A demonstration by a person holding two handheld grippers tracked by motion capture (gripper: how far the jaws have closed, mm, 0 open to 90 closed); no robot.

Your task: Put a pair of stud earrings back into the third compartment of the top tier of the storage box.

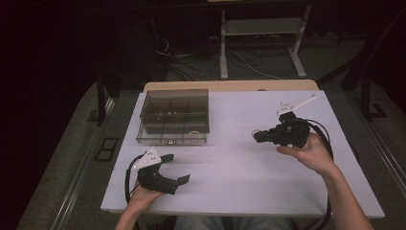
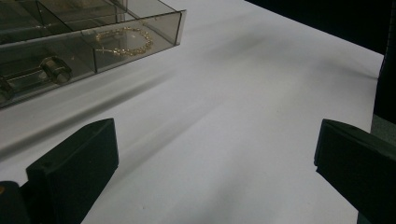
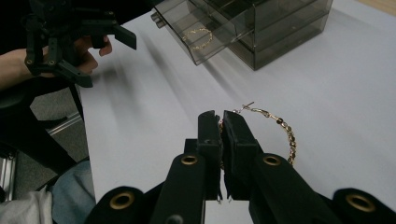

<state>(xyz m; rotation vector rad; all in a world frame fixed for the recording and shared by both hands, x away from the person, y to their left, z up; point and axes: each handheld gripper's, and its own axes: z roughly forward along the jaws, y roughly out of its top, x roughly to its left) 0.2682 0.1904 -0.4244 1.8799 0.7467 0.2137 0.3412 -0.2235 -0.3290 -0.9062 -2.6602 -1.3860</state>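
Right of the smoked clear organizer box (image 1: 174,115), over bare white table (image 1: 239,167): right gripper (image 3: 222,122) raised off the surface, jaws clamped tight on a gold hoop earring (image 3: 280,128). Left gripper (image 1: 173,167) parked near the box's front corner on the person's side, jaws spread wide, nothing between them.

Box first: shallow drawer (image 3: 198,25) pulled out toward the person, divided into cells. Gold chain (image 2: 123,41) already coiled in the cell at the drawer's right end, clear cylindrical piece (image 2: 56,69) in the next one along. Likely step: carry hoop to a free cell in that drawer.

Doing it well:
- Keep clamp firm; grip sits on a thin arc of the ring, so liable to swing or twist out.
- Approach from above the drawer, not across its front wall.
- Lower until the ring nearly rests on the cell floor, then release.
- Steady the box with the left gripper if the drawer shifts.

Earring last: ring hanging out to the jaws' right in the right gripper view, plane roughly along the jaw faces. No real long axis beyond the hoop's diameter; open post end pointing away from the gripper, toward the box.
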